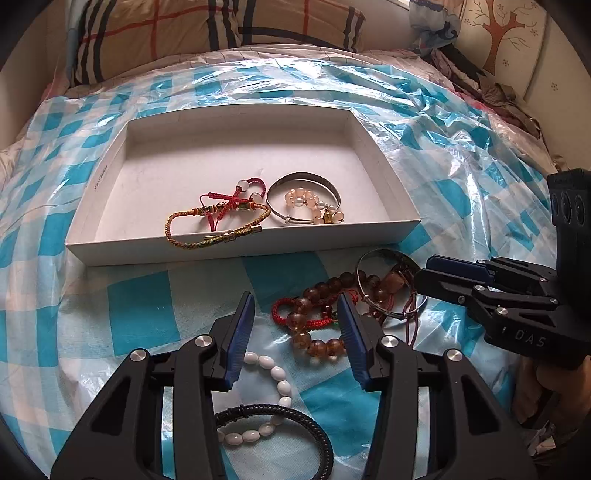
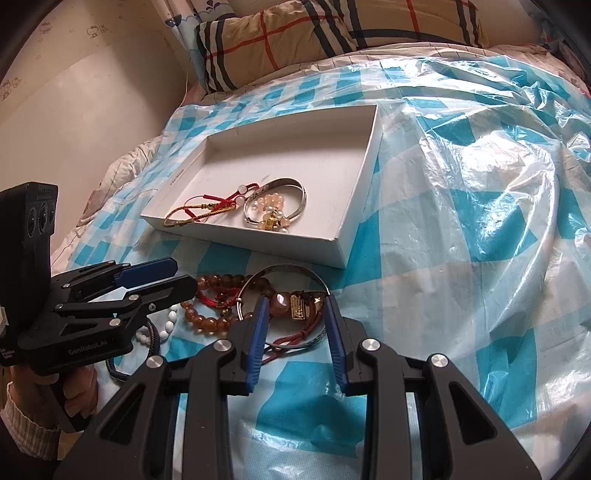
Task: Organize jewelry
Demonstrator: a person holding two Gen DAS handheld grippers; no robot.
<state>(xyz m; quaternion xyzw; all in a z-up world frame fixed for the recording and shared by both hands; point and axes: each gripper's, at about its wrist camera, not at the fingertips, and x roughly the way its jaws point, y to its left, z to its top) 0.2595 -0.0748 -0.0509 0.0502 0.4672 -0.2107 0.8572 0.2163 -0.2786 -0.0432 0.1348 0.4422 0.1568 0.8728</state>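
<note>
Hidden/unclear: the loose jewelry pile (image 1: 343, 306) on the bed is tangled. Amber bead bracelet (image 1: 314, 325), red cord bracelet (image 1: 284, 314), silver bangle (image 1: 391, 284) and a dark red cord overlap, so exact strand count is uncertain. Left hand-held gripper (image 1: 295, 328) blocks the 6 o'clock part of the pile in its own view. White bead bracelet (image 1: 273, 376) and black braided bracelet (image 1: 295, 424) run under its fingers, partly cut off. In the right wrist view a gold charm (image 2: 297, 306) and a pinkish bead sit in the bangle loop; what they attach to is unclear.

Counts: one white tray (image 1: 384, 162), two hand-held grippers. In the tray, four pieces as far as I can tell: gold braided bracelet (image 1: 207, 229), red cord bracelet with clear beads, silver bangle (image 1: 306, 184), peach bead bracelet (image 1: 306, 201) lying inside that bangle. All clustered at the tray's 6 o'clock wall.

Grippers: left jaws apart, nothing pinched, amber beads showing between the pads. Right hand-held gripper (image 2: 295, 317) jaws apart, straddling the bangle and cords; can't confirm contact. A hand (image 2: 79, 384) with a striped cuff holds the left unit.

Room: tray's 12 o'clock half is bare floor. Pile lies just beside the tray's near wall. Wrinkled blue-check plastic sheet (image 2: 480, 221) covers the bed; wide open at 3 o'clock in the right view. Plaid pillow (image 1: 207, 33) at 12 o'clock, well apart.
</note>
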